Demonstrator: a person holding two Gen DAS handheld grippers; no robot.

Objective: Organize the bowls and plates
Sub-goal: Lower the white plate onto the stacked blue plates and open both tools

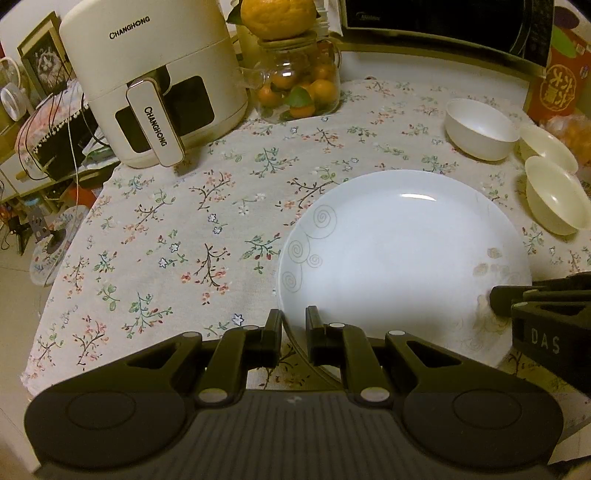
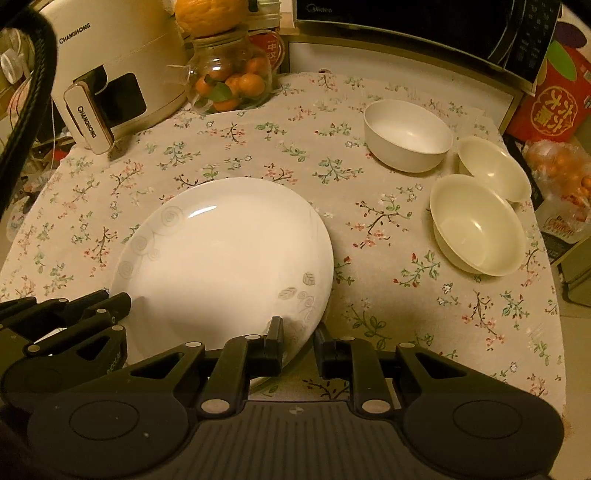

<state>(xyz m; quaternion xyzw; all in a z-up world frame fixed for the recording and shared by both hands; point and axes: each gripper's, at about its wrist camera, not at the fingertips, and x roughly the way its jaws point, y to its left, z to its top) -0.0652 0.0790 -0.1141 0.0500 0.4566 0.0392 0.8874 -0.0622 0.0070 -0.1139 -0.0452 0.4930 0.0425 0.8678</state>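
Observation:
A large white plate [image 1: 402, 254] with grey swirl patterns lies on the floral tablecloth; it also shows in the right wrist view [image 2: 225, 258]. My left gripper [image 1: 293, 325] straddles its near left rim, fingers close on either side of the edge. My right gripper [image 2: 298, 338] straddles the near right rim the same way. Each gripper shows in the other's view, the right one [image 1: 495, 299] and the left one [image 2: 122, 306]. A white bowl [image 2: 408, 134] and two cream bowls [image 2: 478, 225] [image 2: 495, 168] stand at the back right.
A white air fryer [image 1: 155, 81] stands at the back left. A glass jar of oranges [image 1: 299, 85] is beside it. A microwave [image 1: 443, 22] and a red box [image 2: 554, 99] line the back. The table edge [image 1: 55, 280] drops off at the left.

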